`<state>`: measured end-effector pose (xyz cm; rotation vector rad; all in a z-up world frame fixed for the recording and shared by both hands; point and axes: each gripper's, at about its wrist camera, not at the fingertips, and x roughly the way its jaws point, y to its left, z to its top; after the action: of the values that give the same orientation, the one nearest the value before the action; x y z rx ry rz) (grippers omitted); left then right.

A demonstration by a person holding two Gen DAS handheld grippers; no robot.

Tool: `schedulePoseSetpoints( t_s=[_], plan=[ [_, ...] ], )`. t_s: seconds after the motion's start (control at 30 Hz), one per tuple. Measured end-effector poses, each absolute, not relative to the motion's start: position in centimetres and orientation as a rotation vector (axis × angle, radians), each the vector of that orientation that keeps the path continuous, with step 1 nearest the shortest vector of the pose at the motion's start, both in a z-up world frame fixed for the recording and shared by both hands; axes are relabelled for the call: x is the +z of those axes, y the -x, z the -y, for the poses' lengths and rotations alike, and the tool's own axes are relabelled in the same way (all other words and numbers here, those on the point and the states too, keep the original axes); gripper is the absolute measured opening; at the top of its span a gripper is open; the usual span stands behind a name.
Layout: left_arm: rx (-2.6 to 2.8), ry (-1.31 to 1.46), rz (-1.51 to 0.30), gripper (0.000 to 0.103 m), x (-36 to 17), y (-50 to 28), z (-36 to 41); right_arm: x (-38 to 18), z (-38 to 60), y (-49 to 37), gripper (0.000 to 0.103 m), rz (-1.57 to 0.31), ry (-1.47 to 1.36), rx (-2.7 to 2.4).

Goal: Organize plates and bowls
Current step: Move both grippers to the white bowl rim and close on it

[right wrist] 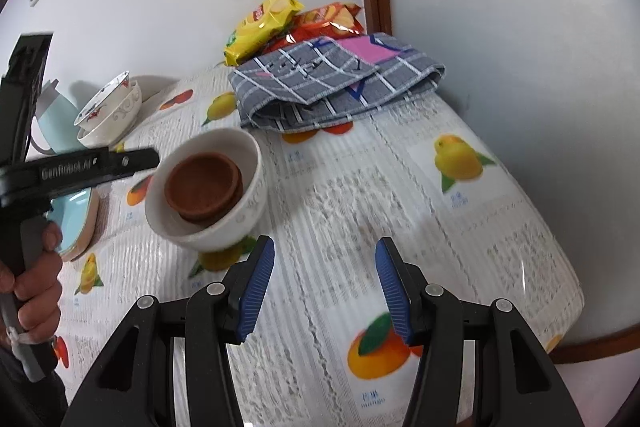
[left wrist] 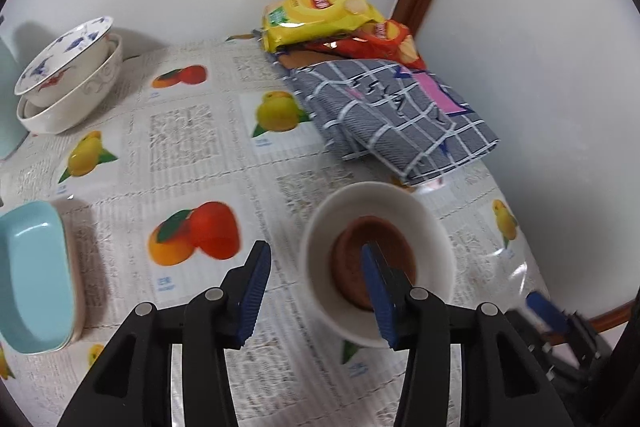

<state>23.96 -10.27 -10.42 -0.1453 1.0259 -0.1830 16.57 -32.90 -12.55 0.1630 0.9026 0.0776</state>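
Although three groups already stand nested on the table (right wrist: 400,211), sorting appears incomplete: a brown bowl (right wrist: 202,183) sits inside a white bowl (right wrist: 240,215) near the middle, a painted bowl (left wrist: 60,55) rests in a larger one (left wrist: 80,99) toward the far left corner, and blue dishes (left wrist: 32,275) are stacked at the left edge. The left gripper (left wrist: 316,291) is released, one finger over the white bowl's rim, gripping nothing. The right gripper (right wrist: 326,287) hangs parted and empty above bare cloth; merging the groups seemingly remains.

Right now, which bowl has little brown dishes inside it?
The plain white bowl by the left gripper. The far stacked bowls hold none; the top one has blue flowers.
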Motion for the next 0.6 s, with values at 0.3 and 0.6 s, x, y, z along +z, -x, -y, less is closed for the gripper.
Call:
schedulePoseSetpoints(
  t_s=[0.3, 0.6],
  plan=[
    [-0.17, 0.13, -1.095, 0.054, -12.4, -24.8, 9.2, -12.0, 30.9, -20.7, 0.052, -0.924, -0.168, 0.122],
    [-0.159, 0.058, -1.179, 0.054, -14.8, -26.1, 10.3, -14.3, 29.6, -23.7, 0.052, -1.009, -0.142, 0.103]
  ],
)
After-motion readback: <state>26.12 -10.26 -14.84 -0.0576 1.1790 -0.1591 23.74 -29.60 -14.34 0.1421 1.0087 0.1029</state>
